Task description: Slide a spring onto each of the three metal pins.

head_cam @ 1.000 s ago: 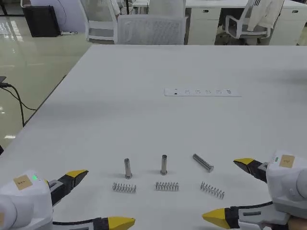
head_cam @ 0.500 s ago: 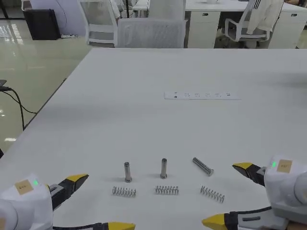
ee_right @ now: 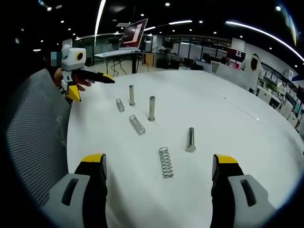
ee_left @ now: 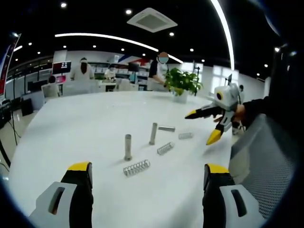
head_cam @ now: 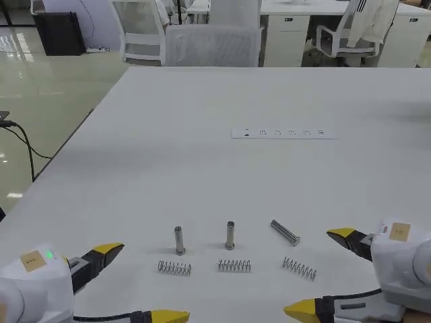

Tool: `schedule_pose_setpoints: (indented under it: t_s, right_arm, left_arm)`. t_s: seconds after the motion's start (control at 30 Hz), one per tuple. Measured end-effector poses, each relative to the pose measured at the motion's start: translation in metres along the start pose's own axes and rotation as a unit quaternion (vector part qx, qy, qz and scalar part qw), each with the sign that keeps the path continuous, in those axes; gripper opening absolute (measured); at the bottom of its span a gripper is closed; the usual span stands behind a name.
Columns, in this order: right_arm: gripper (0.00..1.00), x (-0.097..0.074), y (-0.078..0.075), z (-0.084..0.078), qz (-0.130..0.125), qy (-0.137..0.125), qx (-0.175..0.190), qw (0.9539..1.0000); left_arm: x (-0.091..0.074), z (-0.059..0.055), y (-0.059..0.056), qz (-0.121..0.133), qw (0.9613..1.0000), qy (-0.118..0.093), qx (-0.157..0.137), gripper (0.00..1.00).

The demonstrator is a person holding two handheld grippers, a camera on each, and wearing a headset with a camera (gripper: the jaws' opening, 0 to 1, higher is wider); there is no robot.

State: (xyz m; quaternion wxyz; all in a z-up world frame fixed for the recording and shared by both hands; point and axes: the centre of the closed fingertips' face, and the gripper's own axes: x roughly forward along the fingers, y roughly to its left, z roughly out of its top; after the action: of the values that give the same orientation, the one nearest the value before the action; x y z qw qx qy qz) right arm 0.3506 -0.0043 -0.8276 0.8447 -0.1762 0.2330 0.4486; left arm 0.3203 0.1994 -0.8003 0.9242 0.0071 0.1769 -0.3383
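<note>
Two metal pins stand upright on the white table, the left pin [head_cam: 179,239] and the middle pin [head_cam: 230,235]. A third pin [head_cam: 285,231] lies on its side to their right. Three springs lie in a row in front of them: left spring [head_cam: 174,268], middle spring [head_cam: 234,266], right spring [head_cam: 299,268]. My left gripper [head_cam: 138,282] hovers open at the near left, short of the left spring [ee_left: 137,167]. At the near right my right gripper [head_cam: 320,272] is open beside the right spring [ee_right: 166,162] and the lying pin [ee_right: 190,139]. Neither holds anything.
A white power strip [head_cam: 283,132] lies flat farther back on the table [head_cam: 202,168]. Office chairs [head_cam: 212,42] and desks stand beyond the far edge. The table's left edge runs diagonally, with a black cable [head_cam: 20,145] on the floor beside it.
The head camera tilted slightly, shifting the whole picture. Both grippers stay open in about the same places; pins and springs have not moved.
</note>
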Motion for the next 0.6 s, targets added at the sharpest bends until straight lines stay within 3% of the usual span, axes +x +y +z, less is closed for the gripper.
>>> schedule_pose_setpoints:
  t_s: [0.6]
  right_arm:
    - [0.90, -0.0017, -0.0029, 0.0006, -0.006, -0.003, 0.007, 1.0000]
  left_arm:
    - [0.0000, 0.0002, -0.0003, 0.000, 1.0000, -0.002, 0.000, 0.95]
